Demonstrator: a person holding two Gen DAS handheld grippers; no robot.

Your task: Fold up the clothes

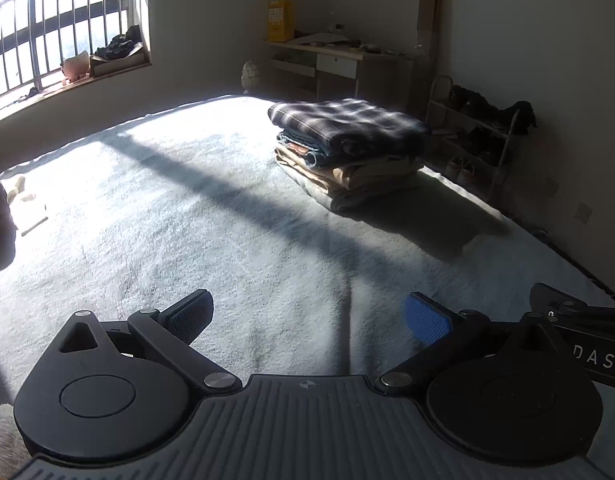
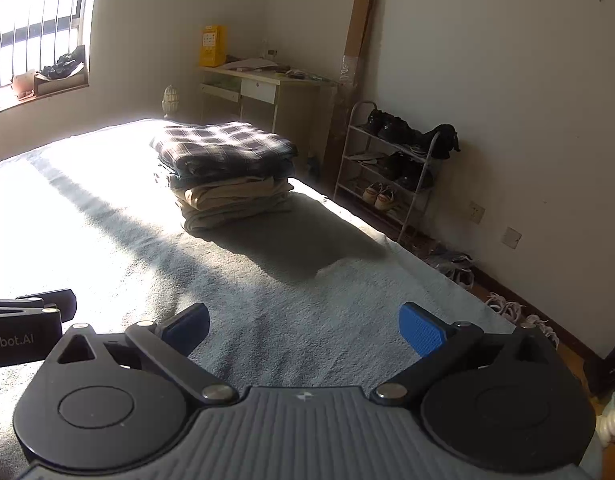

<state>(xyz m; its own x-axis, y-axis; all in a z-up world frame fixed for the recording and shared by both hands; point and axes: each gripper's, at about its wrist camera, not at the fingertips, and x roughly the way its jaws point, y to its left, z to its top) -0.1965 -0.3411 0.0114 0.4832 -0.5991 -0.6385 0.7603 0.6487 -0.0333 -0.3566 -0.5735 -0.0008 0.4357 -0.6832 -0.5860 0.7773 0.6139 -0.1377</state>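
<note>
A stack of folded clothes point(image 1: 347, 152) lies at the far right of a fluffy pale blanket point(image 1: 187, 220) on the bed, with a plaid shirt point(image 1: 347, 122) on top and jeans and beige garments below. It also shows in the right wrist view point(image 2: 227, 176). My left gripper point(image 1: 307, 316) is open and empty, low over the blanket, well short of the stack. My right gripper point(image 2: 303, 328) is open and empty beside it, over the blanket point(image 2: 267, 280). Each gripper's body shows at the edge of the other's view.
A barred window point(image 1: 47, 32) at the left throws strong sun across the bed. A desk point(image 2: 267, 96) and a shoe rack point(image 2: 391, 168) stand against the far and right walls. Shoes lie on the floor point(image 2: 507, 308) past the bed's right edge. A small pale object point(image 1: 23, 196) lies at the blanket's left.
</note>
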